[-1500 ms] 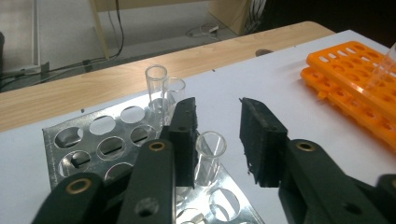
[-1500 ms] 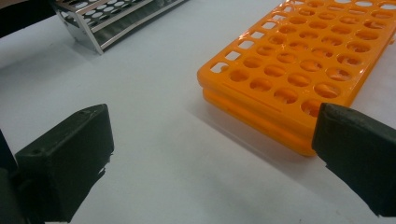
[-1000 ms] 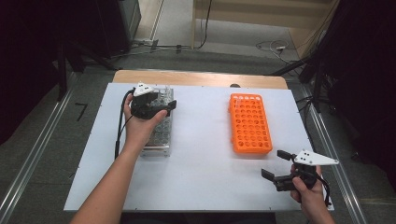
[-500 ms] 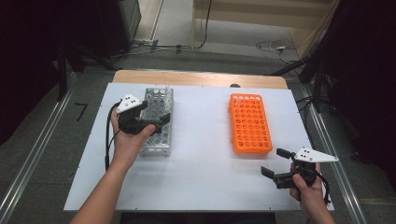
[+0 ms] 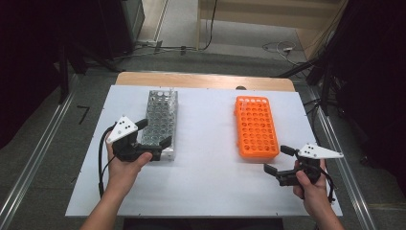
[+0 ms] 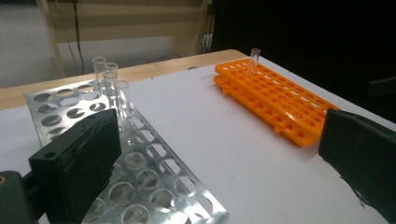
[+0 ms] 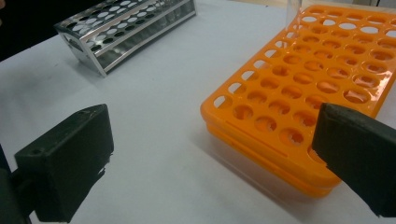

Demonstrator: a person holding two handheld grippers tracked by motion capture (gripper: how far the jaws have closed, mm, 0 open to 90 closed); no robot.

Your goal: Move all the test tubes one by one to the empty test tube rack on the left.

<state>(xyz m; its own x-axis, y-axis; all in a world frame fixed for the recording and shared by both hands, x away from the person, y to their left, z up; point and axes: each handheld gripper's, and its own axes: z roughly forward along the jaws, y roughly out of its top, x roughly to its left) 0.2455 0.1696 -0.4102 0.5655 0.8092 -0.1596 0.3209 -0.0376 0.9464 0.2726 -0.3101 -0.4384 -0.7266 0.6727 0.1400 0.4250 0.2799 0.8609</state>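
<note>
A metal tube rack (image 5: 160, 120) stands at the left of the white board, an orange tube rack (image 5: 256, 127) at the right. My left gripper (image 5: 154, 132) hovers at the metal rack's near end. Its jaws have just been opening and now stand open with nothing between them. In the left gripper view (image 6: 219, 163), several clear tubes (image 6: 109, 79) stand at the far end of the metal rack (image 6: 154, 172), and one clear tube (image 6: 254, 59) stands in the orange rack (image 6: 275, 93). My right gripper (image 5: 276, 158) is open by the orange rack's near right corner (image 7: 317, 79), holding nothing.
The white board (image 5: 210, 177) lies on a wooden table with metal rails along both sides. Cables trail over the floor behind. Bare board stretches between the two racks and along the near edge.
My left hand has drawn back from over the far part of the metal rack to its near end, and its jaws have spread wider. The right hand has stayed put.
</note>
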